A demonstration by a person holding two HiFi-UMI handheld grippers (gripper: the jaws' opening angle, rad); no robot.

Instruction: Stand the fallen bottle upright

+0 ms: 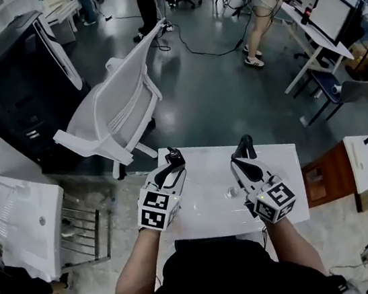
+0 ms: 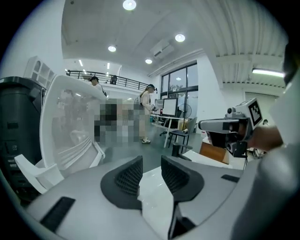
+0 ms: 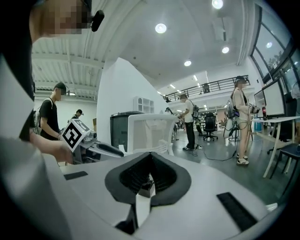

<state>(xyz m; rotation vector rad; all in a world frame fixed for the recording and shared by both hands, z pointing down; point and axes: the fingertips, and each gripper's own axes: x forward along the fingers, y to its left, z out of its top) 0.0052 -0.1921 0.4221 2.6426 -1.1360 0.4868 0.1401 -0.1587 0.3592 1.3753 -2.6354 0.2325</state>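
Forearms: two bare forearms (image 1: 140, 261) reach forward from a dark-sleeved torso at the lower edge of the head view, and each hand carries one claw.
Left claw (image 1: 174, 156): held above the near left part of the table and pointing away from the person. In the left gripper view (image 2: 151, 164) its two black ribbed pads stand apart, with only the table surface showing through the gap.
Right claw (image 1: 244, 142): held above the near right part of the table, level with the left claw and well apart from it. In the right gripper view (image 3: 151, 161) its pads are pressed together at the tips, and nothing is pinched.
Marker cubes: a black-and-white square-marker cube (image 1: 157, 209) sits on the rear of each claw.
Small clear bottle (image 1: 232, 191): rests on the table just beside the right claw's body, between the two claws. It is too small to tell whether it is upright or lying.
White rectangular table (image 1: 203, 164): glossy top, directly below both claws.
White mesh office chair (image 1: 114, 112): tilted, beyond the table's far left corner.
Black cabinet (image 1: 19, 84): stands left of the chair.
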